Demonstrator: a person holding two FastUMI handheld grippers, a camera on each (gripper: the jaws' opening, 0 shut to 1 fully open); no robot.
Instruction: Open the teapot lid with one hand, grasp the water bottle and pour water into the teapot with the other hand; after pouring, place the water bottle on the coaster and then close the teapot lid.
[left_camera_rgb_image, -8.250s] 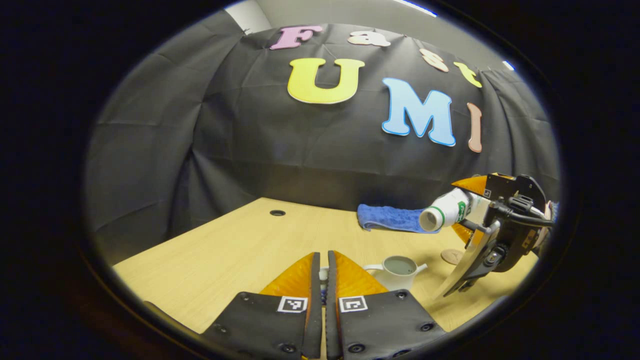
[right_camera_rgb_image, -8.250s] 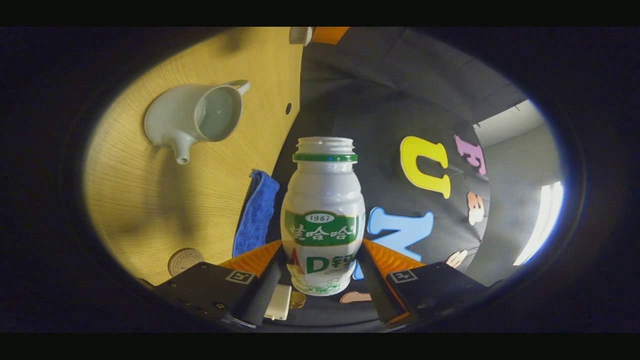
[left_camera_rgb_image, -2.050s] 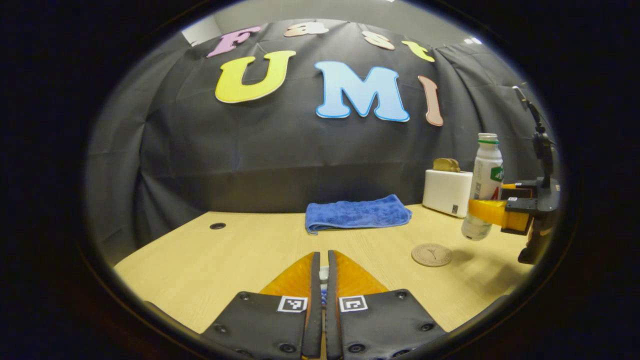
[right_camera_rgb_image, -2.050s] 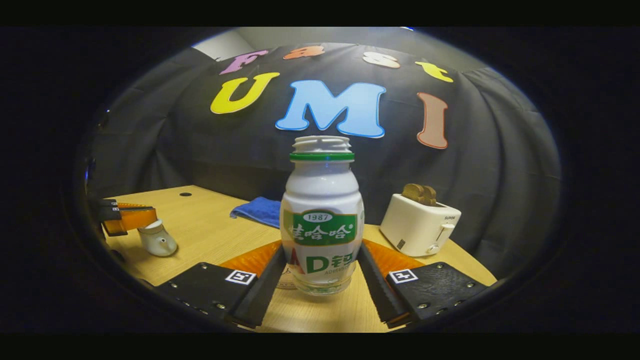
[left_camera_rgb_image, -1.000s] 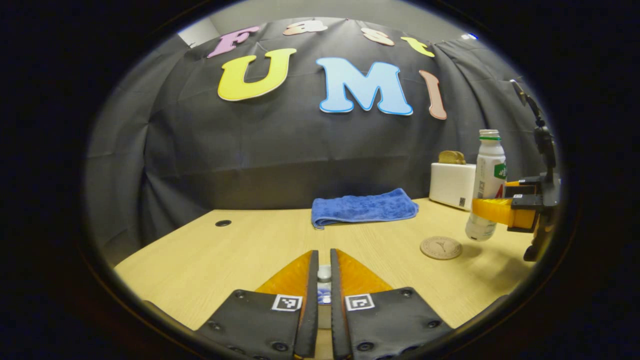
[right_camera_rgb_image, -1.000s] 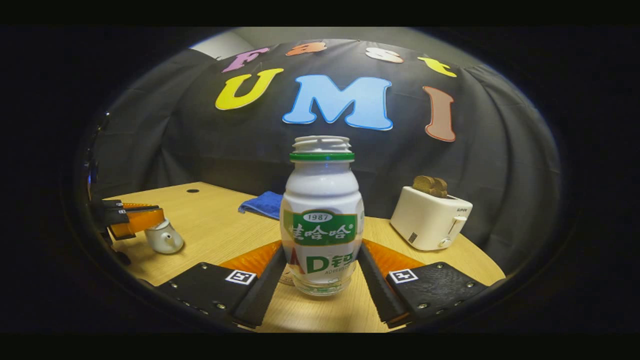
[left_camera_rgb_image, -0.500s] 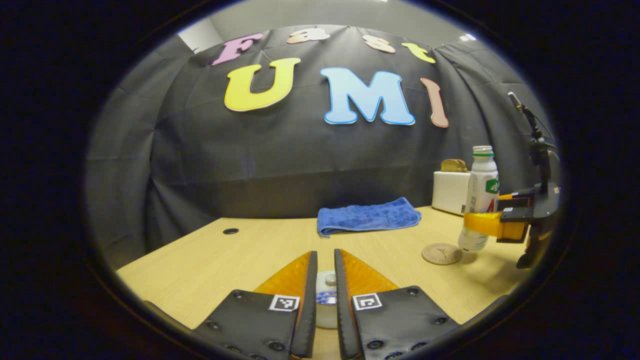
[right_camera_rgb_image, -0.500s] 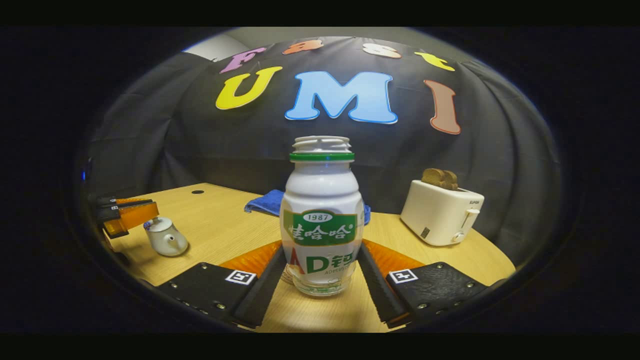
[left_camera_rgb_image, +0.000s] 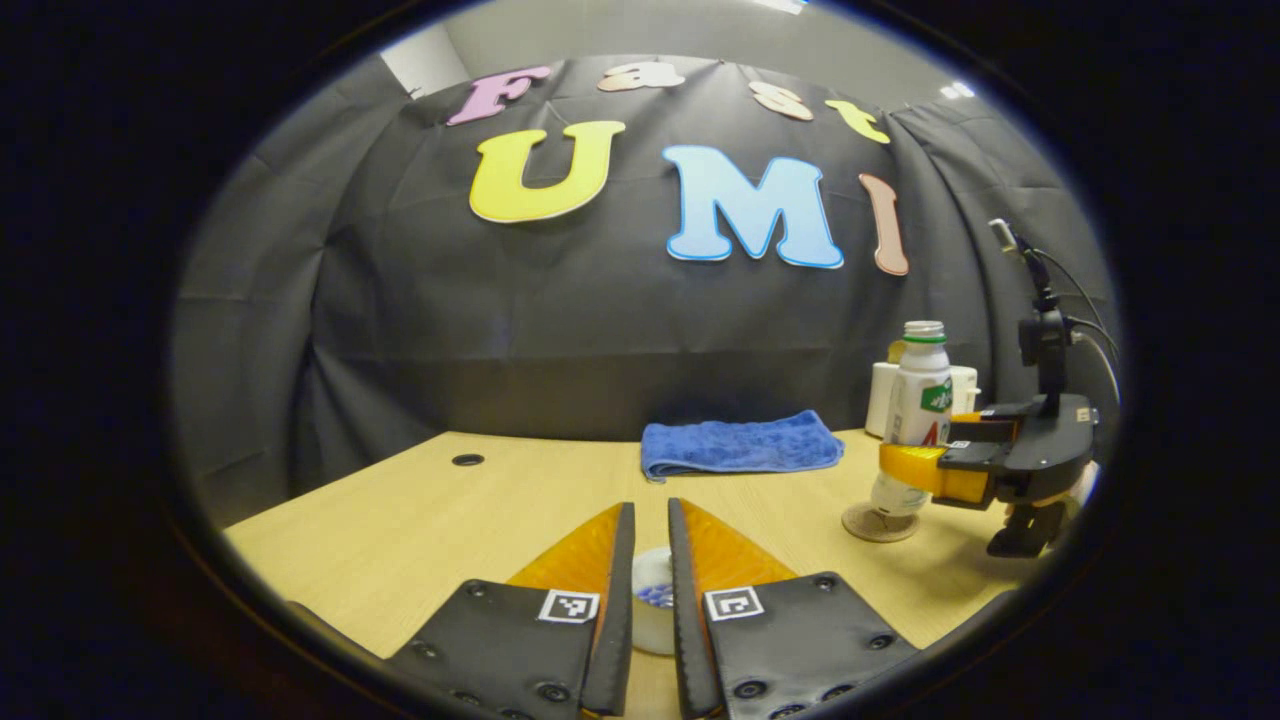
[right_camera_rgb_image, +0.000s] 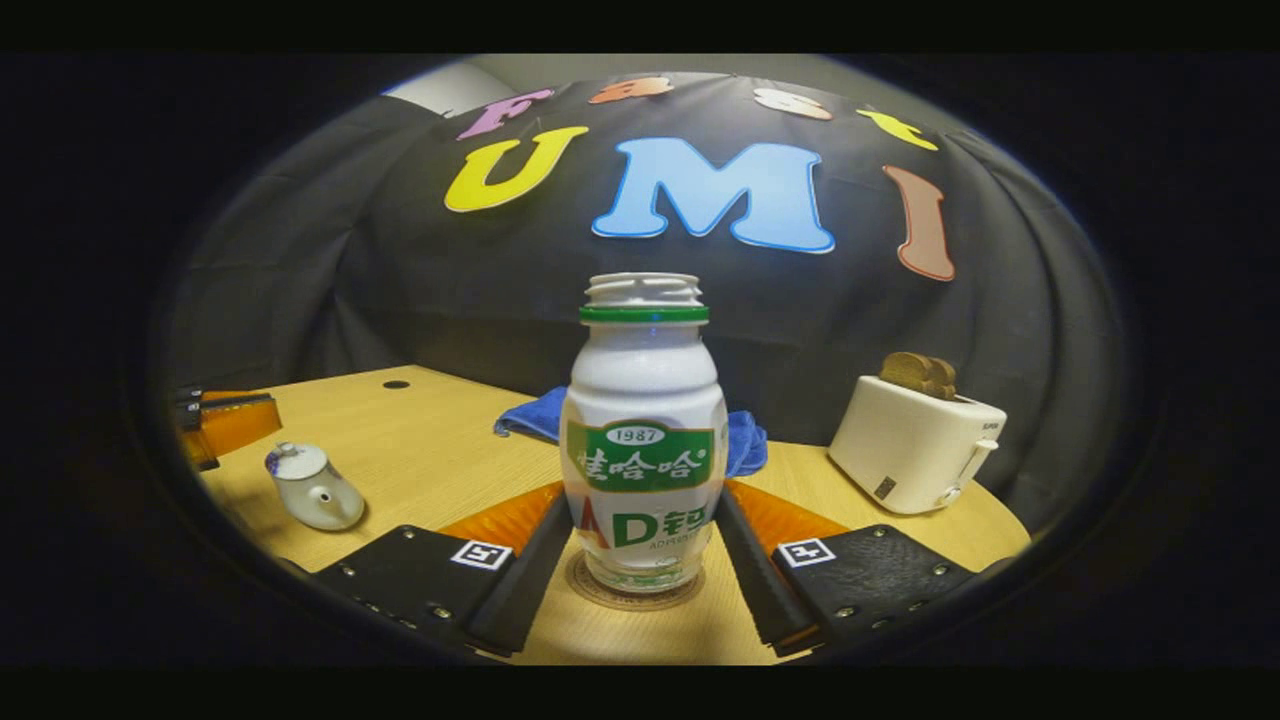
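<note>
Wooden table (left_camera_rgb_image: 420, 520), pale, backed by black cloth.

Left gripper view. Change from half a second earlier: the water bottle (left_camera_rgb_image: 915, 420), then held just beside the coaster (left_camera_rgb_image: 880, 523), now stands over it, its base at the disc. Two seconds ago it hung clear above the table to the disc's right. The left gripper (left_camera_rgb_image: 650, 590) fingers, pressed on the lid's knob a second ago, now stand slightly parted. The teapot lid (left_camera_rgb_image: 652, 590) sits between them, close to both; whether they touch it cannot be told. The teapot body is hidden beneath the fingers. A folded blue towel (left_camera_rgb_image: 740, 445) lies at the table's far side, centre. The right gripper (left_camera_rgb_image: 925, 470) is at the far right, its fingers pinching the bottle's lower half. Part of a white toaster (left_camera_rgb_image: 880, 395) shows behind the bottle.

Right gripper view. The right gripper (right_camera_rgb_image: 645, 545) fingers clamp the bottle (right_camera_rgb_image: 645, 440) from both sides at its lower label. The bottle is upright, long axis vertical, open mouth up. The coaster (right_camera_rgb_image: 632, 592) lies directly under its base; contact cannot be judged. The teapot (right_camera_rgb_image: 305, 487), which two seconds ago had the left gripper's fingers right over it, now stands apart from them with its lid (right_camera_rgb_image: 292, 460) on and its spout toward the lower right. The left gripper (right_camera_rgb_image: 225, 425) sits just up-left of it. The toaster (right_camera_rgb_image: 915, 440) stands at right, toast in its slots. The towel (right_camera_rgb_image: 745, 435) lies behind the bottle.
</note>
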